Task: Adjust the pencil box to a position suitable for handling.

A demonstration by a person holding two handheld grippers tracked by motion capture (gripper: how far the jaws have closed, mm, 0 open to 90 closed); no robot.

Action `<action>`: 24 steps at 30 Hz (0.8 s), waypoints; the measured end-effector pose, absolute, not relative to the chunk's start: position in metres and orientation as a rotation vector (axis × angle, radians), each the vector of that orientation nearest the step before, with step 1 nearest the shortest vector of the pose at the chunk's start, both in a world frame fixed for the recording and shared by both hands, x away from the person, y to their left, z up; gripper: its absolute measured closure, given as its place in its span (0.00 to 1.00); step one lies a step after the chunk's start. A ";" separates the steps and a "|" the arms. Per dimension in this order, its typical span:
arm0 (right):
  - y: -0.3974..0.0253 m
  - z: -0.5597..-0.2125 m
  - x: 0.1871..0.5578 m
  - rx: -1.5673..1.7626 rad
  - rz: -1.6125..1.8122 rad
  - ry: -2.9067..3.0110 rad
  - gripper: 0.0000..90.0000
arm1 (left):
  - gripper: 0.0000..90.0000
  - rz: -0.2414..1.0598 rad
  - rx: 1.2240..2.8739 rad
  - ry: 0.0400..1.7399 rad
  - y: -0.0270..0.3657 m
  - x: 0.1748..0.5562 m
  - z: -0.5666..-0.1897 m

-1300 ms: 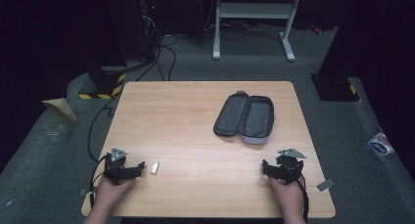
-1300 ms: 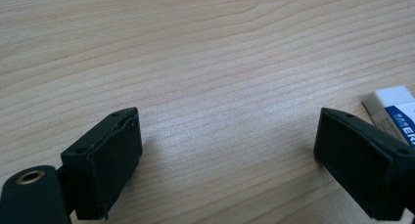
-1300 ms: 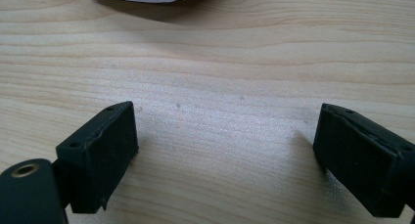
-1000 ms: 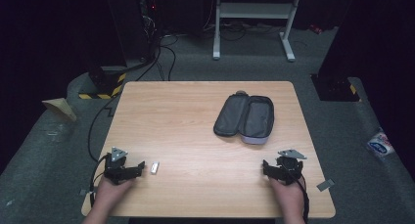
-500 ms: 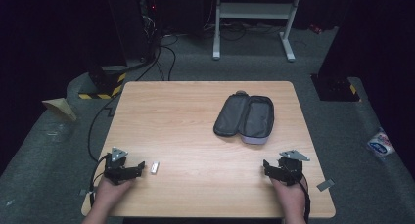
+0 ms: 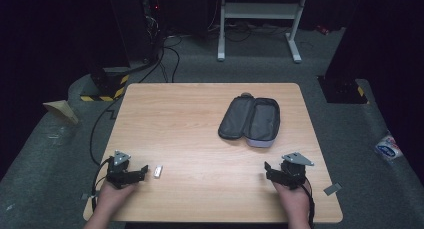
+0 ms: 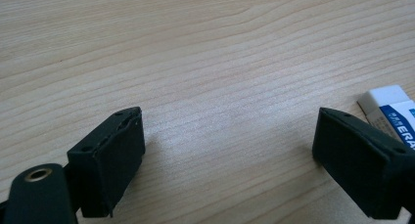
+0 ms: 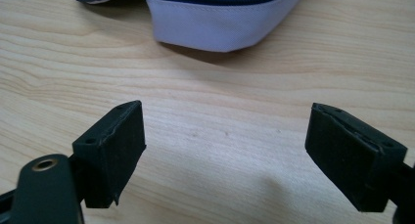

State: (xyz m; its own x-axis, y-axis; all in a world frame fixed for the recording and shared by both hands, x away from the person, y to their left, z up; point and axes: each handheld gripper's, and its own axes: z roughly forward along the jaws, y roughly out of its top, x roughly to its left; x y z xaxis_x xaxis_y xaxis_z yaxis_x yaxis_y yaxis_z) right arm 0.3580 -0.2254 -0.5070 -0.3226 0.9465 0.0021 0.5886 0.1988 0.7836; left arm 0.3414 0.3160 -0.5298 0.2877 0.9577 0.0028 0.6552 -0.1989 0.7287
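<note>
two grippers sit low at the near edge of the table [image 6: 200,104] from above: my left gripper [image 6: 142,171] just beside a small white eraser [image 6: 158,172], my right gripper [image 6: 269,170] short of the open pencil case [image 6: 250,121]. left gripper view: jaws spread wide, empty, eraser [image 7: 391,114] past the right jaw, so i'd judge a shift that way centres it before squeezing. right gripper view: jaws released, case [image 8: 220,18] ahead.

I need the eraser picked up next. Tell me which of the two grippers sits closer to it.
The left gripper. The eraser lies on the table just beyond its open jaws, while the right gripper rests far across, near the open pencil case.
</note>
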 end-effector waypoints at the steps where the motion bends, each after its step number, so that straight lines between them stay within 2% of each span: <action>1: -0.224 -0.506 0.358 1.422 0.962 1.996 0.17 | 0.14 0.626 1.938 1.440 0.316 0.341 -0.530; 10: -0.219 -0.496 0.364 1.419 1.004 2.007 0.23 | 0.14 0.628 1.938 1.442 0.316 0.341 -0.530; 24: -0.199 -0.473 0.393 1.367 1.058 2.024 0.30 | 0.14 0.629 1.934 1.445 0.316 0.340 -0.530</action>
